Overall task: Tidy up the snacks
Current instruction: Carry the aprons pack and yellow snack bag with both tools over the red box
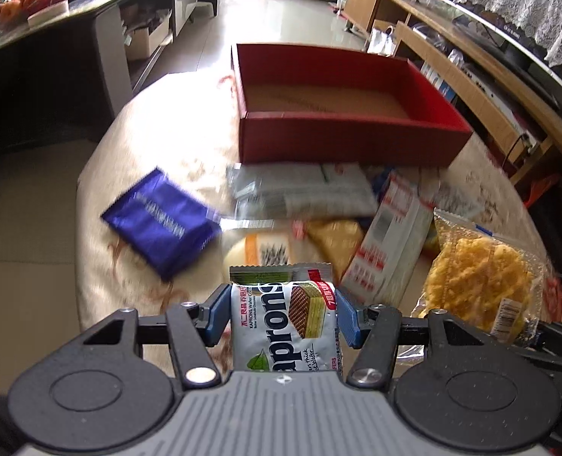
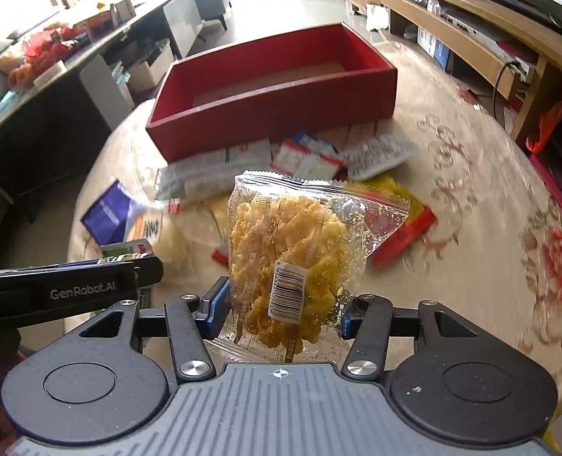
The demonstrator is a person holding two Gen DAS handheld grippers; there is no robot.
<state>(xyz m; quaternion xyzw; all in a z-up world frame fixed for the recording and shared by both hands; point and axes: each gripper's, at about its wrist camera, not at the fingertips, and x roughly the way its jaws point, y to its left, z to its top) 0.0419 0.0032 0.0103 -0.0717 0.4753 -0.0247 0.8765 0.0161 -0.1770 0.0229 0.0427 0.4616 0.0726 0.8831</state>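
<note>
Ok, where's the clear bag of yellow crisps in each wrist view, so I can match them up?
Left wrist: clear bag of yellow crisps at the right edge, lower half.
Right wrist: same bag at centre, clamped upright in the right claw.
Shared landmark: the empty red box, beyond the snack pile in both.

Floral tablecloth (image 2: 471,144), wooden shelving (image 1: 452,76).

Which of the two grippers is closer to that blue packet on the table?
Left. The left gripper, holding a wafer pack, hangs just right of the blue packet. The right gripper, holding yellow snacks, is farther right.
</note>
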